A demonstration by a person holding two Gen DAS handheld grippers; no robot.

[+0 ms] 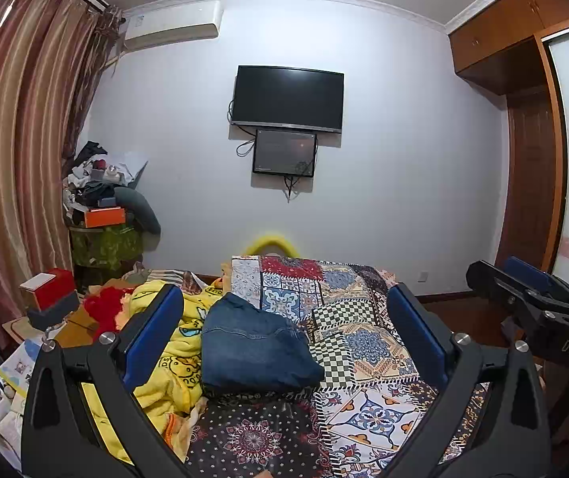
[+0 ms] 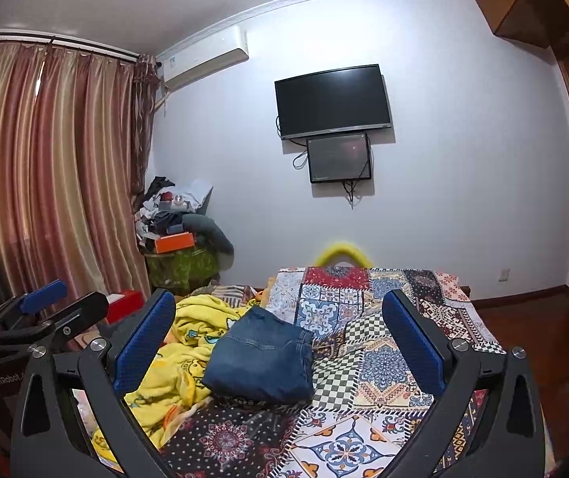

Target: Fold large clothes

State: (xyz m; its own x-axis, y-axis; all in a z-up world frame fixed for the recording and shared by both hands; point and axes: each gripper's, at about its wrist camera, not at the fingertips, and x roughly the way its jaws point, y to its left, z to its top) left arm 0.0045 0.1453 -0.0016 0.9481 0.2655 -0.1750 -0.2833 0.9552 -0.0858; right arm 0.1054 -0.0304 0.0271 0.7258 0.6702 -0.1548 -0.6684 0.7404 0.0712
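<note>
Both grippers are hovering above the bed, left gripper (image 1: 284, 330) and right gripper (image 2: 278, 332) each spread wide and gripping nothing, likely because the fold looks finished. The jeans (image 1: 254, 348) are lying as a compact blue denim bundle on the patchwork quilt (image 1: 368, 342), touching the yellow blanket (image 1: 165, 362) on their left side, edges looking fairly square.

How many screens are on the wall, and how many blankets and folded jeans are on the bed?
Screens on the wall: 2, the big TV and the small screen under it
Blankets: 2, the yellow blanket and the patchwork quilt
Folded jeans: 1
Total: 5
</note>
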